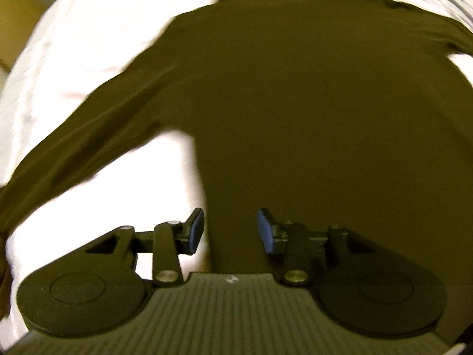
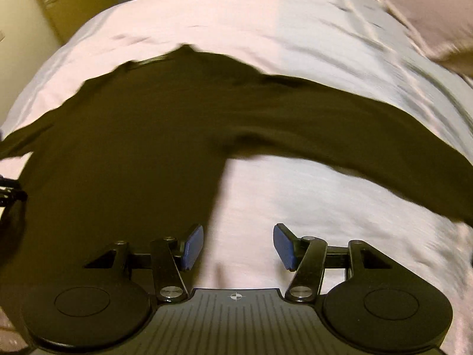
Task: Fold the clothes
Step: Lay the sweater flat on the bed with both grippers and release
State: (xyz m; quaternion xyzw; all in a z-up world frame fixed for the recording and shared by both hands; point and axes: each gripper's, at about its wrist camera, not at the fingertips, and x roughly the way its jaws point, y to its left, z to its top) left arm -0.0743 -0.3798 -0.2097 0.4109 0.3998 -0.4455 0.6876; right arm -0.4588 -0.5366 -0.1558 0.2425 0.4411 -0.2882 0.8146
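Right wrist view: one dark long-sleeved top (image 2: 142, 136), one pillow (image 2: 419, 14), one bed sheet (image 2: 325, 207)

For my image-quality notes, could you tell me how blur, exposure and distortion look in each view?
Left wrist view: sheet blown out white, dark shirt nearly featureless, edges smeared. Right wrist view: shirt outline and pillow motion-blurred, bed edge bowed by the fisheye; gripper pads sharp.

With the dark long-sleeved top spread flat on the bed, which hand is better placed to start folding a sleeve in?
Probably the left. The left tool hangs open over the top's side edge, sleeve just beside it. The right tool is open over bare bed sheet, its sleeve farther off.
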